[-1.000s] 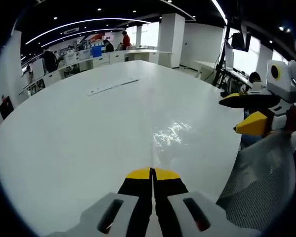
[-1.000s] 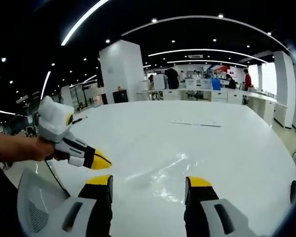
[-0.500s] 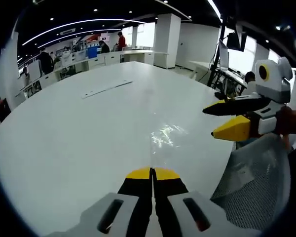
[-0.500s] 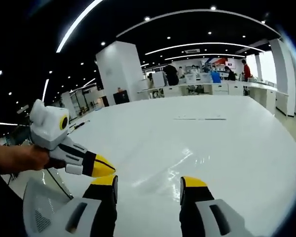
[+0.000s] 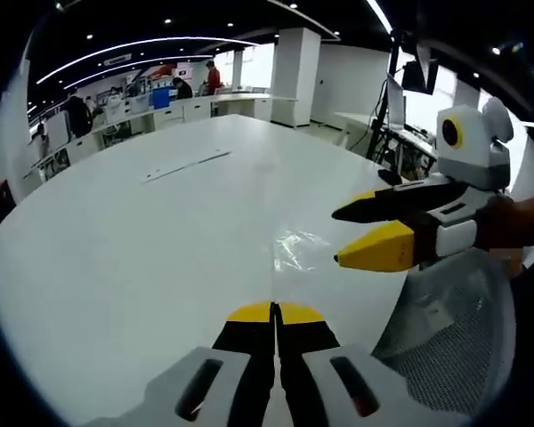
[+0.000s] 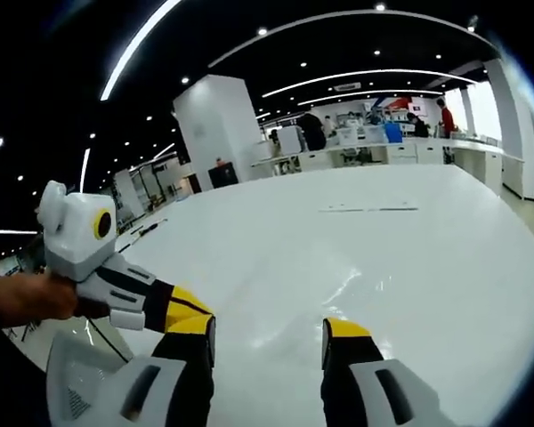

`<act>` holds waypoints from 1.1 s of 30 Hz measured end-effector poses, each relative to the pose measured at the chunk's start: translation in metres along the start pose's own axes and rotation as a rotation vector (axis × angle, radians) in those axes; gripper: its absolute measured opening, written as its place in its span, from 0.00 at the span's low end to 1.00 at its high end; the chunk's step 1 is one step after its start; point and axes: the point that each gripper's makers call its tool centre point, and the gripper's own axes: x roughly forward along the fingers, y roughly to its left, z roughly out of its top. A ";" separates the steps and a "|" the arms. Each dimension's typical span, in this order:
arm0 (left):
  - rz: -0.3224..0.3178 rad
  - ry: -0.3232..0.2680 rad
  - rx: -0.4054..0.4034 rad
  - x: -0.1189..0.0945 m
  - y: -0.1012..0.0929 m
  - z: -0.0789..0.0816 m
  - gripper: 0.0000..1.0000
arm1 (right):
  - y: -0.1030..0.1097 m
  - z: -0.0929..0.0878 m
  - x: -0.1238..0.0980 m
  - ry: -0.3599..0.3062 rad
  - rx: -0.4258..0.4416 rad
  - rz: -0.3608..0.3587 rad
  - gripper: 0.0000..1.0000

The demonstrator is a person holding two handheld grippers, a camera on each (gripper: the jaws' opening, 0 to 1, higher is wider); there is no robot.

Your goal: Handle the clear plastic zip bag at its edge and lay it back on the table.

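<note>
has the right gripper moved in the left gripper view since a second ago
Yes. The right gripper has come in over the white table, its open tips now reaching above the clear plastic zip bag, where earlier they sat off the table's edge.

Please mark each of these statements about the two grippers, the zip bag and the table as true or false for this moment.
1. The left gripper has its jaws pressed together. True.
2. The right gripper is shut. False: its jaws stand apart.
3. The clear zip bag lies on the white table. True.
4. The right gripper grips the bag. False: its open jaws hold nothing.
5. A mesh chair back shows beside the table. True.
</note>
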 end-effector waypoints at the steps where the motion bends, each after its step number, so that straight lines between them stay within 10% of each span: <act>1: -0.001 -0.002 0.001 -0.001 -0.002 0.001 0.00 | 0.001 0.000 0.000 -0.001 0.003 0.002 0.45; 33: -0.069 -0.042 0.023 -0.006 -0.032 0.021 0.00 | 0.009 0.006 0.007 -0.004 0.069 0.030 0.36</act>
